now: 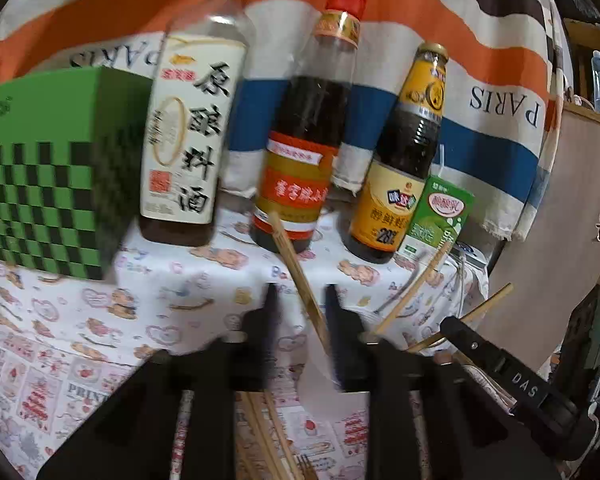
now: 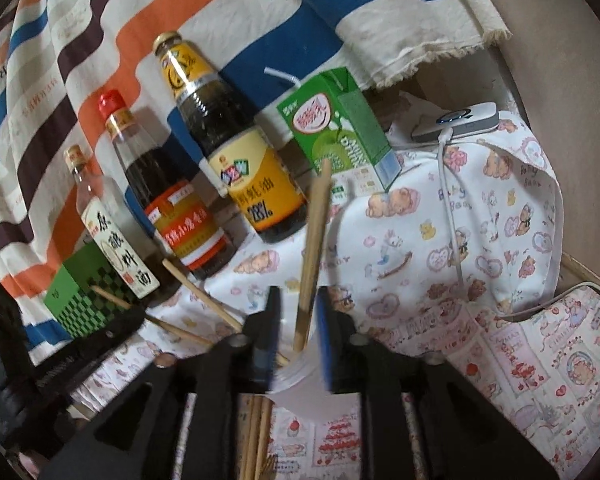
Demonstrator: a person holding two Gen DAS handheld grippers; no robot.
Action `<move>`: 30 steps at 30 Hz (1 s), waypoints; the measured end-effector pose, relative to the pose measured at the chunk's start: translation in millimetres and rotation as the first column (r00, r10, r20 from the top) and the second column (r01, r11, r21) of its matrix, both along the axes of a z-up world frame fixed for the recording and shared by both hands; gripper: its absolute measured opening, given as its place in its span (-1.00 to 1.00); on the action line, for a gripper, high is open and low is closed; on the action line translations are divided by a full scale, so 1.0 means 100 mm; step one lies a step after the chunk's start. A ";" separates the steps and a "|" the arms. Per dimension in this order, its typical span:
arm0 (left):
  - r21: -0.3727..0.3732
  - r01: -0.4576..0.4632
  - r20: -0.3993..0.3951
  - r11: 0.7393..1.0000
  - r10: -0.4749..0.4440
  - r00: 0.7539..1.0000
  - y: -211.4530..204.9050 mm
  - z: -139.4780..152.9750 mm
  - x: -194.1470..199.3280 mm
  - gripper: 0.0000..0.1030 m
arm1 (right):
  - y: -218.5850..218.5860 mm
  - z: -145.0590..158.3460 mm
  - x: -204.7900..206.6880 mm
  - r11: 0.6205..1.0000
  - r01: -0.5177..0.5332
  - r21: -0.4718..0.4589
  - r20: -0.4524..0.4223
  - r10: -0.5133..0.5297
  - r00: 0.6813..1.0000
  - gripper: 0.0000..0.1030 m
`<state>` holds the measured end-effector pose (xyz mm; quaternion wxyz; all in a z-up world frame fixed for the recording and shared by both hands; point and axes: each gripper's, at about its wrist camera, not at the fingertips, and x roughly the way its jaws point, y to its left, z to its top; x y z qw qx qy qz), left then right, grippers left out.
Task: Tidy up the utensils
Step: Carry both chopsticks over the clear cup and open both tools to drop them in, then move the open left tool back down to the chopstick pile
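The left gripper (image 1: 300, 292) stands open around one chopstick (image 1: 300, 276) that leans up between its fingers without either visibly touching it. The right gripper (image 2: 298, 300) also looks unclenched around another chopstick (image 2: 312, 256), whose lower end seems to sit in a translucent cup (image 2: 300, 376). More chopsticks (image 2: 204, 300) lean nearby, seemingly in that cup. Several others (image 2: 256, 432) and a fork (image 1: 306, 464) lie loose at the near edge of the table (image 1: 100, 320). Bottles (image 1: 300, 140) line the far edge. Judging by this, sorting is partway: some sticks are collected, several remain.
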<state>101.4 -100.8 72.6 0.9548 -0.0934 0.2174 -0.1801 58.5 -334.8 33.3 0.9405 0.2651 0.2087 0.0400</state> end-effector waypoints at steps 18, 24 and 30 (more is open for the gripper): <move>0.170 -0.186 0.111 0.968 0.168 0.979 0.51 0.07 -0.54 0.81 | 0.36 -0.05 -0.10 0.986 -0.160 -0.051 -0.104 0.154 0.983 0.37; 0.176 -0.230 0.092 0.957 0.217 0.972 0.67 -0.07 -0.73 0.99 | 0.48 -0.06 -0.11 0.978 -0.173 -0.115 -0.124 0.159 0.980 0.45; 0.176 -0.258 0.035 0.950 0.256 0.966 0.68 -0.33 -0.71 0.99 | 0.56 -0.04 -0.14 0.968 -0.171 -0.182 -0.132 0.148 0.980 0.63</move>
